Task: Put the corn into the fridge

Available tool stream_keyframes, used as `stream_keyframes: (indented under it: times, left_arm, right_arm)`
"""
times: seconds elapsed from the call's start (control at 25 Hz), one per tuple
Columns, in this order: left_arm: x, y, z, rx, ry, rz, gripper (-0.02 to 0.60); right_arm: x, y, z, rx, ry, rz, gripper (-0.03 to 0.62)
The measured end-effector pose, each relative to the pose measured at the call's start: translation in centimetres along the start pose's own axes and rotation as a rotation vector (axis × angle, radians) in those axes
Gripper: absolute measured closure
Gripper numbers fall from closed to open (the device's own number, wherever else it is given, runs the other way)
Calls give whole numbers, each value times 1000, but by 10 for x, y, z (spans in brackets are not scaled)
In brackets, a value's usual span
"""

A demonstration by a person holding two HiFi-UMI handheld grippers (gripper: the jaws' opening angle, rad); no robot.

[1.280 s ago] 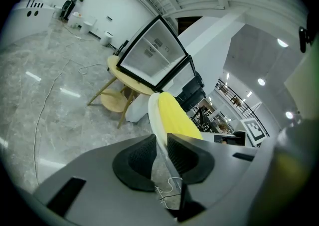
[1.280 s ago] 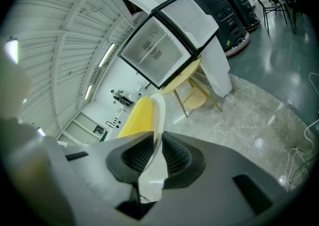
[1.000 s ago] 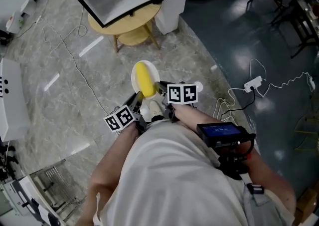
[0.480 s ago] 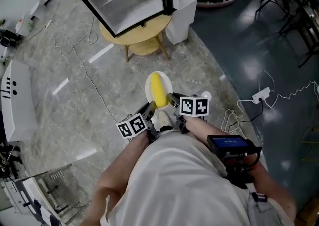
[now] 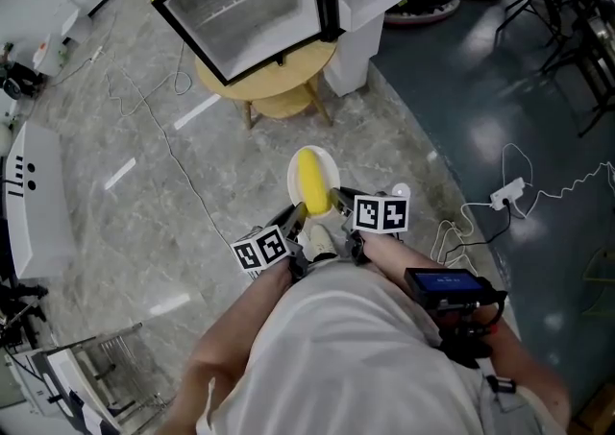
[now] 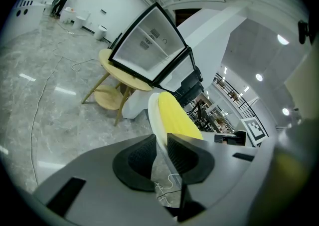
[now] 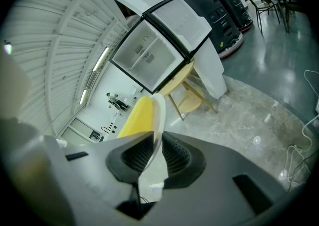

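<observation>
Inside a lab-like test hall: polished grey marble-look floor (image 5: 115, 231) strewn with white cables (image 5: 165, 143) and a white power strip (image 5: 505, 195), black-framed mini fridge (image 5: 252, 6) atop a round wooden table (image 5: 288, 63).

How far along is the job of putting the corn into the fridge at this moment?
Done: the corn lies on a white plate, and the fridge stands open on the round yellow table. In hand: the left tool and the right tool each clamp the plate's rim, holding it above the floor. Left: the fridge is some way ahead, so the corn must be carried there and set inside.
</observation>
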State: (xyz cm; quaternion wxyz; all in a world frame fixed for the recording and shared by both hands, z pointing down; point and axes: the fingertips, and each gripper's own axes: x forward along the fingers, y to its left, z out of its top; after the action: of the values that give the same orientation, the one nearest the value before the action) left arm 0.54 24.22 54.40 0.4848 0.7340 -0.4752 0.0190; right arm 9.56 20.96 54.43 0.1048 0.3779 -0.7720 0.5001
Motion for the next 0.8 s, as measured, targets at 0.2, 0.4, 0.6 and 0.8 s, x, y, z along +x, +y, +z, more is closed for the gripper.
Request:
stream_keyframes:
  times: [0.2, 0.4, 0.6, 0.8]
  left_arm:
    - [7, 3, 5, -4, 14, 0, 511]
    - [18, 11, 9, -7, 29, 4, 511]
    - [31, 12, 25, -8, 42, -14, 511]
    - [45, 17, 44, -3, 49, -20, 511]
  right_arm:
    - [6, -4, 5, 10, 5, -5, 543]
    - [15, -10, 11, 22, 5, -14, 543]
    - [25, -14, 26, 30, 0, -30, 543]
    - [38, -16, 45, 27, -7, -47, 543]
